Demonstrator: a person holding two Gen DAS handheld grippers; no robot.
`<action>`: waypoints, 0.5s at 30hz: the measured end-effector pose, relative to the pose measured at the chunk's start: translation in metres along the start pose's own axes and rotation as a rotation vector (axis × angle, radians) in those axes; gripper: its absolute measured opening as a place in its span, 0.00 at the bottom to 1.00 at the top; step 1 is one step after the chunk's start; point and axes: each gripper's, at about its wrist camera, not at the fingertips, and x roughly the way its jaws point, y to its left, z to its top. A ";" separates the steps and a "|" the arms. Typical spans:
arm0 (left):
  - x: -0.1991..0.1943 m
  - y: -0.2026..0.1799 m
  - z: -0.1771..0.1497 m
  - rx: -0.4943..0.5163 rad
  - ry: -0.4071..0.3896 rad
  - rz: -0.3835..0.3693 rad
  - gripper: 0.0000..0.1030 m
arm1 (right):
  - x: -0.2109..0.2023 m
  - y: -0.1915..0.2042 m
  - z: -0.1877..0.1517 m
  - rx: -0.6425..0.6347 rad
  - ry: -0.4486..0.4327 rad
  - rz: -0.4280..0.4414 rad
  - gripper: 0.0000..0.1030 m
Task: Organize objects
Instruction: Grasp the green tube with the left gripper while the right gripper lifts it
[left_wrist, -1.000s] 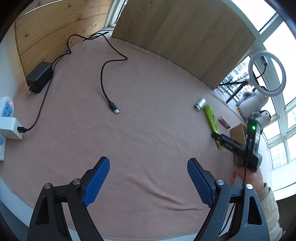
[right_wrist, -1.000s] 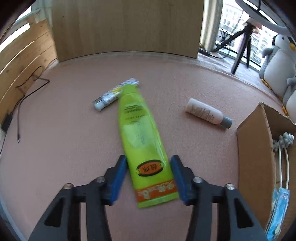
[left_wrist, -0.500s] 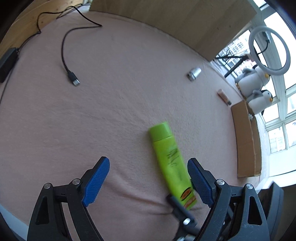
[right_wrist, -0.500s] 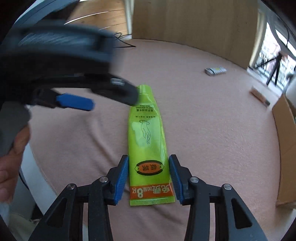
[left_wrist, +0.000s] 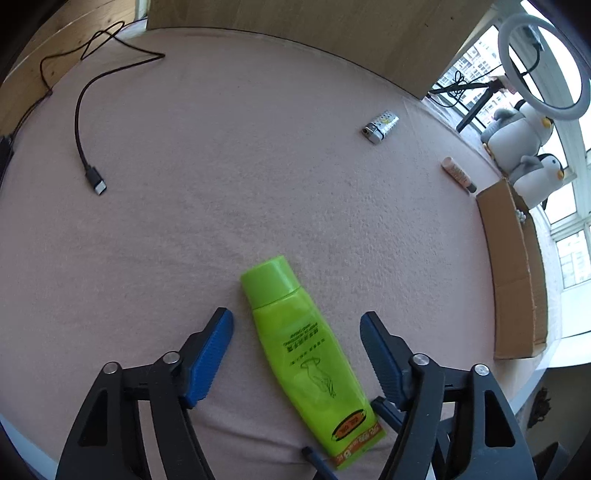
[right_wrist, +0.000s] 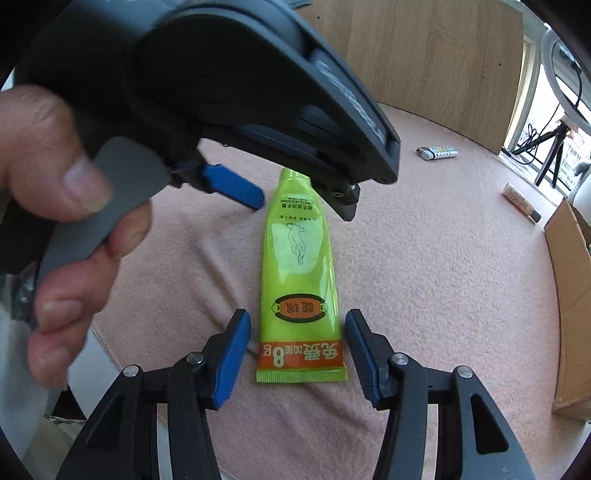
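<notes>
Pink cloth (left_wrist: 258, 166) covers the table, backed by wooden panels, with windows, a ring light (left_wrist: 543, 62) and two toy penguins (left_wrist: 524, 147) at the right. Seen from the left wrist, the left gripper (left_wrist: 295, 350) is held low over the cloth, its blue pads spread wide on either side of a green tube (left_wrist: 295, 339) without touching it. The tube lies flat, cap pointing away. Farther off lie a lighter (left_wrist: 380, 125), a small bottle (left_wrist: 458, 173), a cardboard box (left_wrist: 513, 266) at the right edge, and a black cable (left_wrist: 79, 122) at the left.

From the right wrist, the right gripper (right_wrist: 297, 354) is seen with its fingers open, flanking the tube's (right_wrist: 299, 273) crimped end with a narrow gap on each side; nothing is grasped. A hand (right_wrist: 55, 206) is wrapped round the left gripper's handle, which is tilted down over the cap end.
</notes>
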 end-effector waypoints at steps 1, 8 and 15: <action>0.001 -0.002 0.001 0.005 -0.005 0.012 0.59 | 0.000 0.001 0.000 -0.003 -0.004 0.002 0.45; 0.005 -0.005 0.003 0.032 -0.027 0.023 0.41 | 0.000 0.006 -0.006 0.004 -0.026 0.012 0.40; -0.002 -0.003 0.002 0.032 -0.033 0.009 0.39 | -0.004 0.006 -0.010 0.032 -0.043 0.022 0.39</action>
